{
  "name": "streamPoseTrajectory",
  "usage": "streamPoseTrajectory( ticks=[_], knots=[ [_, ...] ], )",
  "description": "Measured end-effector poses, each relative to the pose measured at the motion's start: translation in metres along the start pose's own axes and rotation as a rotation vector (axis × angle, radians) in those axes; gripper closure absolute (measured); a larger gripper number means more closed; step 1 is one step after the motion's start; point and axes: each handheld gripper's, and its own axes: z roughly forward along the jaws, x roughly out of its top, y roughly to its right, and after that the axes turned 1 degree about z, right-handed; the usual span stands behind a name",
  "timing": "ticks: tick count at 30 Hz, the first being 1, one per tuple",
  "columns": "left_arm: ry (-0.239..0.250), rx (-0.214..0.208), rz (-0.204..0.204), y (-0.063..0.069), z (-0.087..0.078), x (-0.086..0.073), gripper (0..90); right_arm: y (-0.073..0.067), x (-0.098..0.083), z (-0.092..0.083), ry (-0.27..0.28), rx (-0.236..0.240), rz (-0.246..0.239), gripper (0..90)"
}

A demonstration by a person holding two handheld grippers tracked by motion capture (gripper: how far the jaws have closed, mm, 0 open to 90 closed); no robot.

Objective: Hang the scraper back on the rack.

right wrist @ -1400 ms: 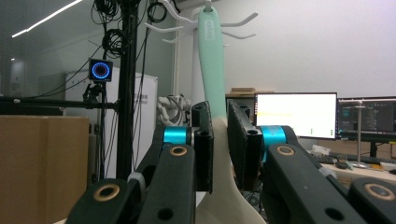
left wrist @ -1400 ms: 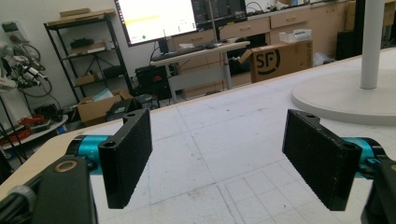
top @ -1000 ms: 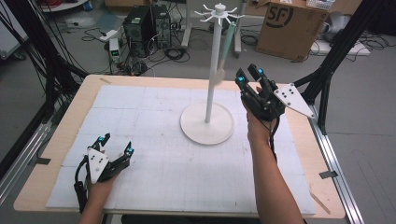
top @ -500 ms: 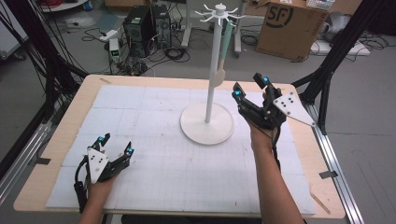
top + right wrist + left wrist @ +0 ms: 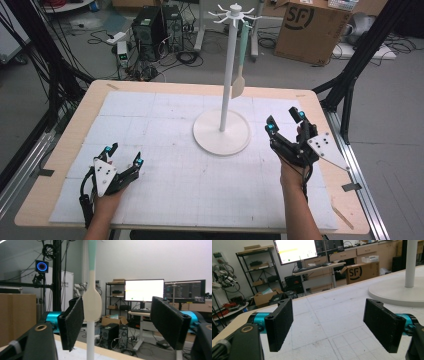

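Right gripper: beside stand base, jaws just opened wide, empty | left gripper: low over table, jaws apart, empty | spatula: hanging on stand

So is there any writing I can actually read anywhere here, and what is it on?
"SF": printed in black on the cardboard box on the floor beyond the table; it also reads on the same box in the left gripper view.
Monitor screens: whatever is on them is too small and blurred to read.
No other readable text.
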Motion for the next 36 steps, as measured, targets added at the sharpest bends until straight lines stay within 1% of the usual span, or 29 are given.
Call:
streamPoseTrajectory(
  ticks=[4,6,10,18,21,23,26,29,31,36],
  knots=[
    [0.001,-0.001,0.0,0.0,0.0,0.0,24.6,0.004,-0.009,-0.015,0.001,-0.015,0.015,26.8],
    [0.002,0.0,-0.003,0.0,0.0,0.0,24.6,0.005,-0.013,-0.022,0.0,-0.027,0.012,26.8],
    [0.001,-0.001,0.0,0.0,0.0,0.0,24.5,0.005,-0.023,-0.037,0.003,-0.058,0.018,26.8],
    [0.002,0.001,0.0,0.0,0.0,0.0,24.5,0.008,-0.044,-0.062,-0.046,-0.105,0.028,25.2],
    [0.002,0.002,0.0,0.0,0.0,0.0,24.5,0.01,-0.053,-0.068,-0.082,-0.122,0.028,22.2],
    [0.003,0.003,0.0,0.0,0.0,0.0,24.5,0.011,-0.06,-0.072,-0.098,-0.138,0.042,20.6],
    [0.003,0.002,0.002,0.0,0.0,0.0,24.4,0.012,-0.068,-0.077,-0.122,-0.143,0.063,18.6],
    [0.002,0.002,0.002,0.0,0.0,0.0,24.5,0.011,-0.074,-0.079,-0.141,-0.146,0.051,17.5],
    [0.002,0.002,0.002,0.0,0.0,0.0,24.4,0.012,-0.077,-0.079,-0.147,-0.145,0.034,17.5],
    [0.003,0.003,-0.001,0.0,0.0,0.0,24.6,0.012,-0.081,-0.08,-0.145,-0.153,0.045,16.8]
  ],
)
